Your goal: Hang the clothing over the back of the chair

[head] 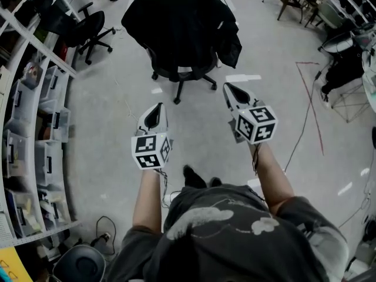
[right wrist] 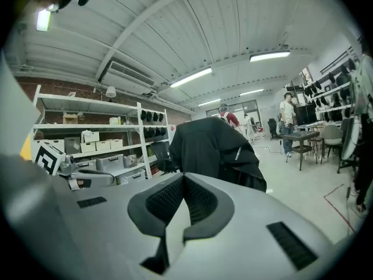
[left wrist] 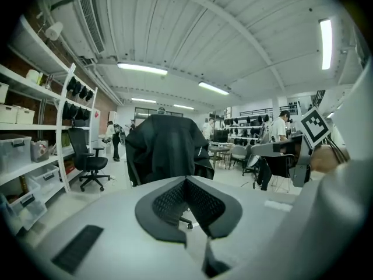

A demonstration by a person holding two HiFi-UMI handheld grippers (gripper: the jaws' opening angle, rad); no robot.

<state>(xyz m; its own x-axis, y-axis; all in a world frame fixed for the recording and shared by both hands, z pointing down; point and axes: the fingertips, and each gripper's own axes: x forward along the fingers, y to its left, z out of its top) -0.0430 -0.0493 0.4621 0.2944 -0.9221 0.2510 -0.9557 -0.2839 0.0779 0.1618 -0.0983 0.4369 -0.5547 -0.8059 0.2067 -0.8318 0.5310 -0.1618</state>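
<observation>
From here the job looks done: the black fabric jacket (head: pixel 182 22) drapes over the back of the black wheeled office chair (head: pixel 183 75), well ahead of my left gripper (head: pixel 155 115) and right gripper (head: pixel 233 93), both with jaws together on nothing.

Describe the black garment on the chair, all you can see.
The black garment looks like a soft, matte jacket with a small pale print on one side. It is draped over the back of the office chair, covering the backrest and hanging lower at the head view's right. Only the chair touches it.
</observation>
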